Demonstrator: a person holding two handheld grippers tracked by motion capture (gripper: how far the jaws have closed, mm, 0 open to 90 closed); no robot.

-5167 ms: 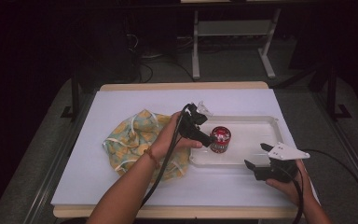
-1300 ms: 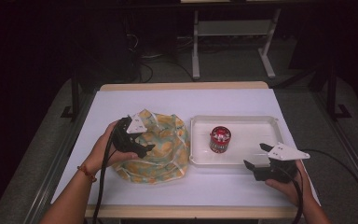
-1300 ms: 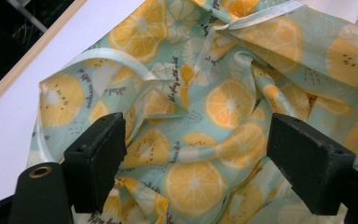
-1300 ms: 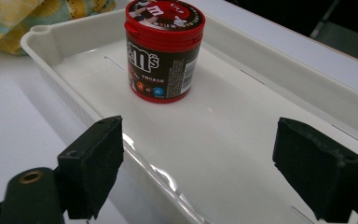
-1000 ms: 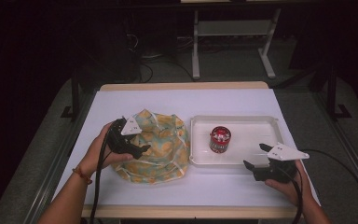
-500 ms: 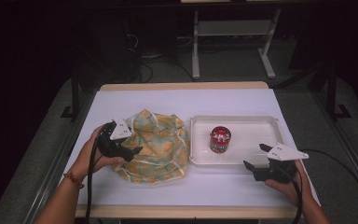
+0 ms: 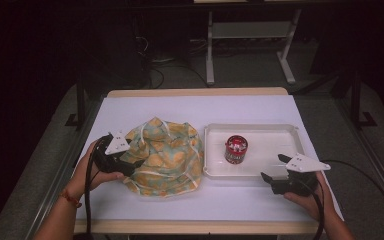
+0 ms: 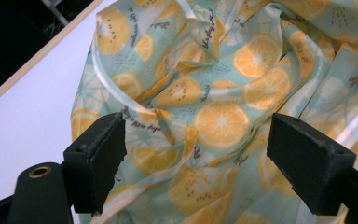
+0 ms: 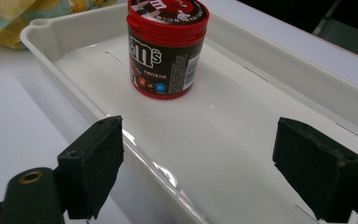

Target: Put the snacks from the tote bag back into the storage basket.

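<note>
A crumpled cloth bag [image 7: 164, 155] printed with orange slices lies on the white table, left of centre. My left gripper [image 7: 132, 162] sits at the bag's left edge, pointing right. Its jaws stand open just over the fabric [image 8: 219, 116], holding nothing; in its own view the left gripper [image 8: 200, 154] frames the folds. A red-lidded candy can [image 7: 236, 149] stands upright in the white tray [image 7: 275, 135]. My right gripper [image 7: 273, 167] rests open at the tray's near right corner. In its own view the right gripper [image 9: 205, 163] faces the can [image 9: 168, 46] over the tray rim [image 9: 42, 28].
The white table cover [image 7: 190, 107] has bare room behind the bag and tray and along the front edge. A metal stand [image 7: 250, 35] and cables sit on the dark floor beyond the table. Cables trail from both grippers toward the person.
Five seconds ago the left gripper was by the can in the tray. It has since crossed to the bag's left side and over the last second slid further left and nearer. The right gripper stayed put.
</note>
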